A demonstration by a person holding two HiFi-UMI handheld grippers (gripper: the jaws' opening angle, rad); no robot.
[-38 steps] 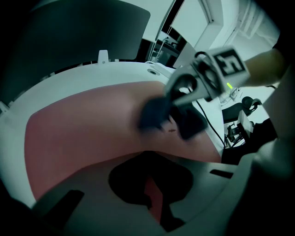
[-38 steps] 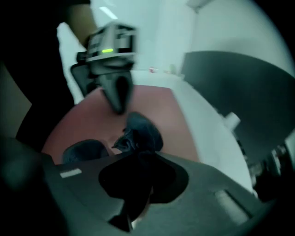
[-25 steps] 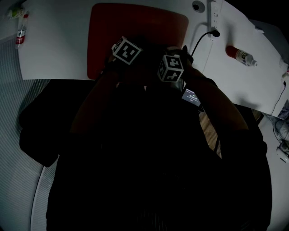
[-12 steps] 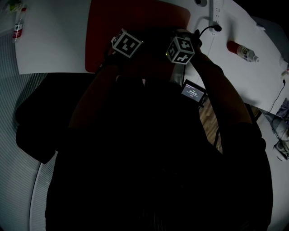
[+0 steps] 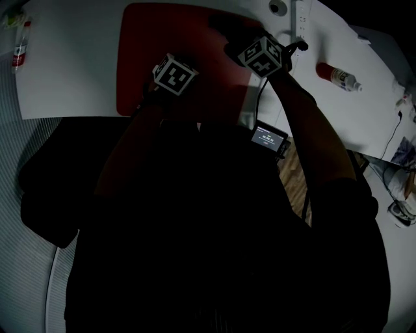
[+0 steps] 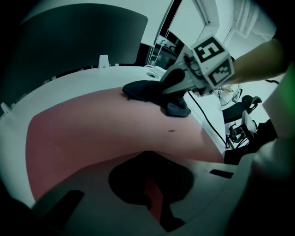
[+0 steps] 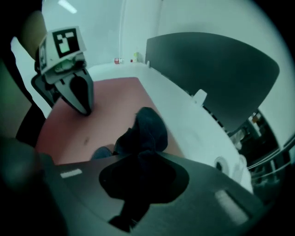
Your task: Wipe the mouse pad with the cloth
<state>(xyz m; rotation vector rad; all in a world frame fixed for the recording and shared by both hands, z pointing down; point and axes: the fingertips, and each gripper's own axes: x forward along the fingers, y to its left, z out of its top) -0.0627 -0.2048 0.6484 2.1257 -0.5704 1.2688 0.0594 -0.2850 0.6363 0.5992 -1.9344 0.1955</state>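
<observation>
A red mouse pad (image 5: 162, 39) lies on the white desk (image 5: 71, 71). My right gripper (image 5: 235, 40) is shut on a dark cloth (image 5: 222, 27) and holds it down on the pad's far right part. In the left gripper view the cloth (image 6: 147, 90) hangs bunched from the right gripper (image 6: 169, 90) over the pad (image 6: 92, 133). From the right gripper view the cloth (image 7: 148, 126) trails ahead of the jaws. My left gripper (image 7: 84, 107) stands shut with its tips on the pad (image 7: 110, 101), nothing in it.
A power strip (image 5: 305, 19) with a black cable and a red-and-white bottle (image 5: 338, 77) lie on the desk to the right. Another bottle (image 5: 19, 49) is at the far left. A small lit screen (image 5: 268, 138) hangs off the desk's near edge. A dark partition (image 7: 216, 73) backs the desk.
My right gripper has carried the cloth away from me, toward the pad's far right corner. The left gripper has stayed near the pad's near edge.
</observation>
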